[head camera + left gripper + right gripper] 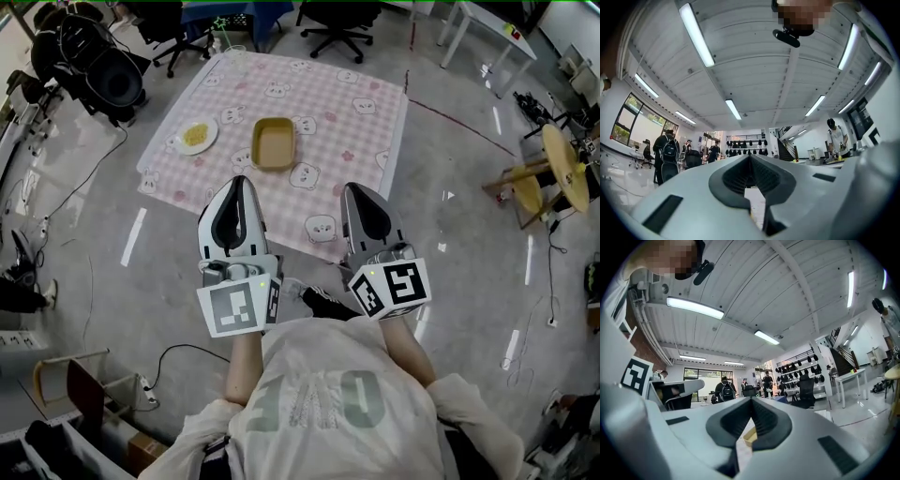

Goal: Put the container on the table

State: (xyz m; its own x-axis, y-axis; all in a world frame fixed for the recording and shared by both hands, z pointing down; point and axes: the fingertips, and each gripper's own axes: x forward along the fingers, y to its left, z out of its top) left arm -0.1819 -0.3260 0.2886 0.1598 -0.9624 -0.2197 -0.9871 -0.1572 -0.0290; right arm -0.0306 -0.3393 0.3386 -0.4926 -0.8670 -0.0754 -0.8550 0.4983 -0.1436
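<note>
— Where was the shallow tan rectangular container (pixel 273 143)?

— It sat open side up on the counter's pink bear-print cloth (pixel 347 112), near a white plate of yellow food (pixel 197 137).

— And my fingers?

— You held your left gripper (pixel 239 181) and right gripper (pixel 355 188) side by side, apart from the container. Both pairs of fingers were pressed together on nothing.

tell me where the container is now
In the head view the tan container sits near the middle of the pink cloth, just right of the plate.
</note>
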